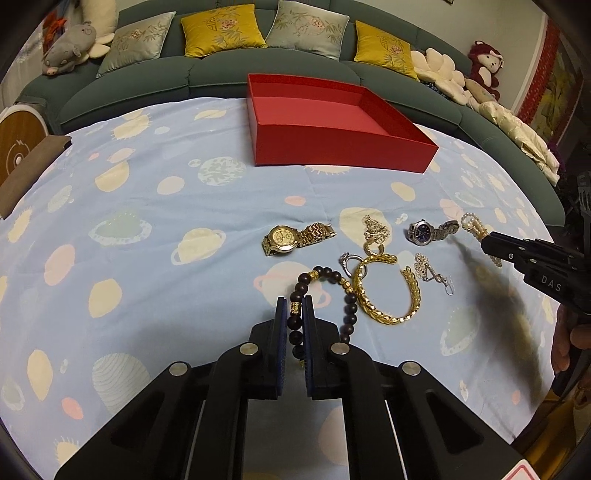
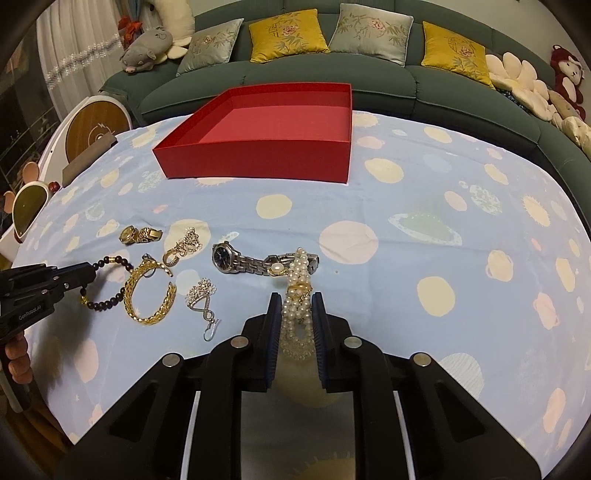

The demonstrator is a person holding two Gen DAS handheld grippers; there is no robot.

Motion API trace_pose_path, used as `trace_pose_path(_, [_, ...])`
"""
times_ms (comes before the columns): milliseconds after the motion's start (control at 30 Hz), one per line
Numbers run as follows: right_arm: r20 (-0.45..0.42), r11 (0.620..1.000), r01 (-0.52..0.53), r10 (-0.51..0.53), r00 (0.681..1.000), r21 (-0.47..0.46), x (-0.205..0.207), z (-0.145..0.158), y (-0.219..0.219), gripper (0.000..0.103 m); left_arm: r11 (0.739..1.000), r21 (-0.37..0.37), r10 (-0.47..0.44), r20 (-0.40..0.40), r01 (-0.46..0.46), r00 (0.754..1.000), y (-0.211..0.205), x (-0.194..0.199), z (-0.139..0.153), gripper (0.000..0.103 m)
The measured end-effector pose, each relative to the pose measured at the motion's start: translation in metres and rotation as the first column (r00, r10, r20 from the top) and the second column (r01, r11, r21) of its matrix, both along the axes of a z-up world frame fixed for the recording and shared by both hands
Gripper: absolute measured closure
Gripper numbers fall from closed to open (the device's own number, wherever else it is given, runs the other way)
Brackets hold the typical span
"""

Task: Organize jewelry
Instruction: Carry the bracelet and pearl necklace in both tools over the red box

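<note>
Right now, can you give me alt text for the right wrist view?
The right gripper is shut on a pearl bracelet on a blue planet-print cloth. A silver watch and gold bangle lie to its left, and an empty red box stands beyond.

**Cloth, card, metal and beads**

Matt printed cotton on the bedspread [image 1: 155, 229], faintly creased. Smooth matt card for the red box [image 1: 332, 147]. Bright polished gold metal in the woven bangle [image 1: 384, 295] and the gold watch [image 1: 284, 240]; cooler brushed steel on the silver watch [image 2: 240, 260]. Dark, dull-sheened wooden-looking beads on the bead bracelet [image 1: 332, 277]. Soft lustre on the pearl bracelet [image 2: 295, 306]. Satiny sheen on the sofa cushions [image 2: 288, 35]. Matt black plastic on both gripper bodies.
</note>
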State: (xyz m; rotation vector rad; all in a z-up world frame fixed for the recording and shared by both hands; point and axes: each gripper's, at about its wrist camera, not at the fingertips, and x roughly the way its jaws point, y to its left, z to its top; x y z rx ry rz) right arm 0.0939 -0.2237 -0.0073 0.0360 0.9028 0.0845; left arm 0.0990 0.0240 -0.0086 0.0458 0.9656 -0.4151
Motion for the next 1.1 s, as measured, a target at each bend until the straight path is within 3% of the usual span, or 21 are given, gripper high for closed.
trace_pose_path(233, [0.061, 1.0, -0.006, 0.005, 0.998, 0.027, 0.001, 0.023, 0.011, 0.087, 0.998, -0.065, -0.013, 0.065, 0.018, 0.998, -0.003, -0.007, 0.033, 0.098])
trace_pose_path(600, [0.184, 0.996, 0.035, -0.05, 0.982, 0.083, 0.032, 0.079, 0.013, 0.087, 0.982, -0.186, 0.024, 0.251, 0.024, 0.968, -0.014, 0.013, 0.127, 0.098])
trace_pose_path(867, [0.172, 0.987, 0.089, -0.111, 0.979, 0.135, 0.126, 0.1, -0.018, 0.087, 0.985, -0.175, 0.049, 0.301, 0.005, 0.952, -0.048, 0.114, 0.168, 0.098])
trace_pose_path(1100, [0.101, 0.984, 0.115, -0.129, 0.986, 0.134, 0.225, 0.084, -0.032, 0.087, 0.995, -0.089, 0.063, 0.247, -0.042, 0.967, -0.09, 0.222, 0.14, 0.098])
